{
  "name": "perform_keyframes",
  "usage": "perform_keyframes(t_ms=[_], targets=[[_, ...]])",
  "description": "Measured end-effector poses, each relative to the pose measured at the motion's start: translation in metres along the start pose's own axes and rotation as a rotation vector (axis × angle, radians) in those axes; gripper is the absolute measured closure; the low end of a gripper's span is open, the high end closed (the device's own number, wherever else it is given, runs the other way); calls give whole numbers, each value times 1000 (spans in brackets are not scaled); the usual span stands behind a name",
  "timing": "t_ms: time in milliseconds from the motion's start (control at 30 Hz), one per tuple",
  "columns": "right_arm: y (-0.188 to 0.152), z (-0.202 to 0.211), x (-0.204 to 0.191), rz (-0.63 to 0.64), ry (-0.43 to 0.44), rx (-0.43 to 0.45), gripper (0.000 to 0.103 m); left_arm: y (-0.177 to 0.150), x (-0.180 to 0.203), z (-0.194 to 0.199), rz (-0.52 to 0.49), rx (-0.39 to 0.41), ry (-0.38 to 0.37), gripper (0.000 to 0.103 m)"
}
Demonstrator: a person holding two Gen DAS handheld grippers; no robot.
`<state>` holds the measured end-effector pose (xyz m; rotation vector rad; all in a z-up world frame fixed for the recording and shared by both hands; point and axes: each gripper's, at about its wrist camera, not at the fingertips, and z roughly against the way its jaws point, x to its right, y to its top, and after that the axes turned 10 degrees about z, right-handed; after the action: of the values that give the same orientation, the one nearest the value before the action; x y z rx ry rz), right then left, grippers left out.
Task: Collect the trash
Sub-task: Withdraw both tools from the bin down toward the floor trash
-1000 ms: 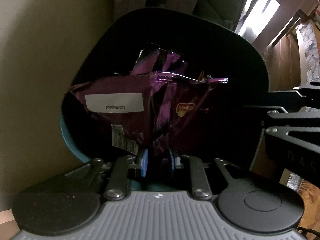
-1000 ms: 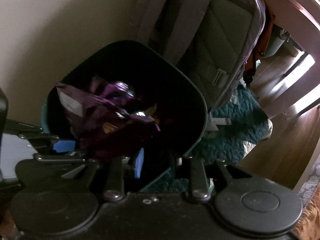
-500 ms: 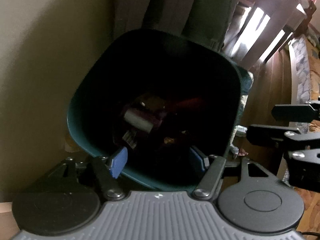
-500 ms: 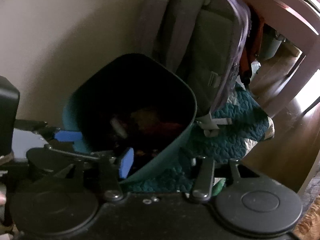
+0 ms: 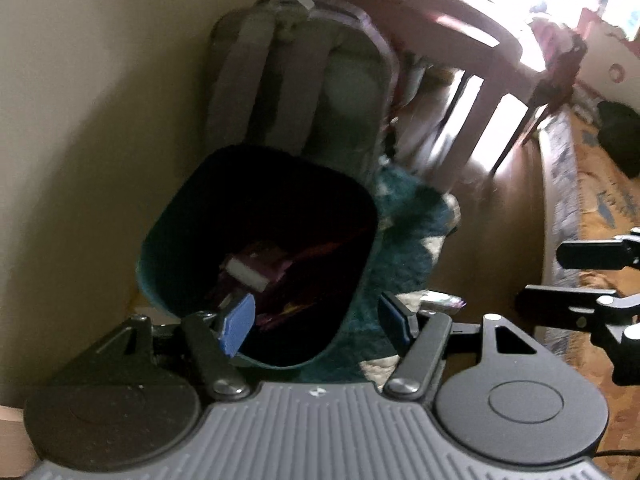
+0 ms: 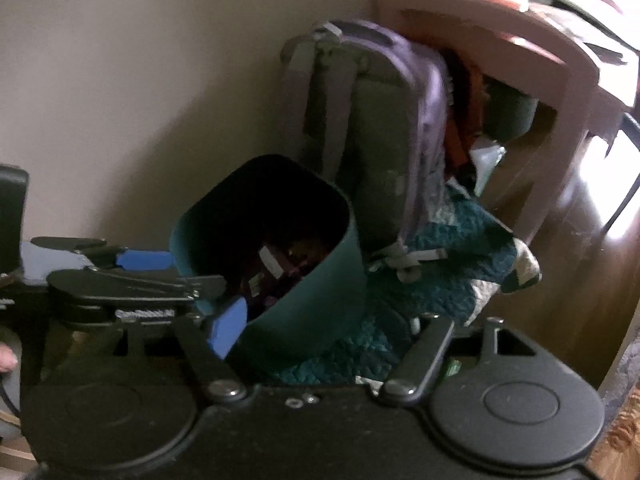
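Note:
A dark teal trash bin [image 5: 160, 248] stands on the floor against the wall, also in the right wrist view [image 6: 316, 292]. Purple snack wrappers [image 5: 256, 276] lie at its bottom, visible too in the right wrist view [image 6: 276, 268]. My left gripper [image 5: 320, 324] is open and empty, above the bin's near rim. My right gripper [image 6: 320, 332] is open and empty, just right of the bin; its right fingertip is hidden. A small foil wrapper [image 5: 442, 301] lies on the rug.
A grey backpack [image 5: 304, 92] leans on the wall behind the bin, also in the right wrist view [image 6: 376, 128]. A teal quilted rug [image 6: 452, 276] lies under it. A pink wooden desk [image 6: 500, 28] stands to the right. Wood floor [image 6: 580, 280] runs right.
My left gripper opened and let go of the purple wrapper, which dropped into the bin. Both grippers pulled back and up from the bin.

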<state>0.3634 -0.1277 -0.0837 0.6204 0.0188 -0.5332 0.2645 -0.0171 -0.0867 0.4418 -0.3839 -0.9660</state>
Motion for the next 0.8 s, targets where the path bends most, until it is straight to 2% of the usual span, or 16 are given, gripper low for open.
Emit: perform_keyframes(t_ms=[100, 267, 367, 400, 500, 567, 733, 800], targets=[[-17, 25, 14, -5, -9, 49, 22, -3, 23, 16, -17, 41, -44, 27], [-53, 59, 46, -7, -69, 113, 17, -13, 65, 23, -41, 68, -136, 24], [-75, 74, 69, -17, -114, 141, 7, -18, 94, 16, -57, 70, -182, 21], [-83, 78, 78, -20, -134, 153, 1, -20, 104, 8, -55, 62, -199, 19], [-107, 83, 106, -37, -170, 167, 0, -28, 131, -20, -45, 28, -237, 19], [-123, 76, 125, -46, -175, 157, 0, -36, 148, -45, -39, 4, -234, 19], [-176, 30, 180, -94, -197, 93, 0, -69, 182, -116, -44, -50, -201, 19], [-198, 0, 203, -112, -212, 58, 0, -86, 194, -150, -59, -62, -177, 19]])
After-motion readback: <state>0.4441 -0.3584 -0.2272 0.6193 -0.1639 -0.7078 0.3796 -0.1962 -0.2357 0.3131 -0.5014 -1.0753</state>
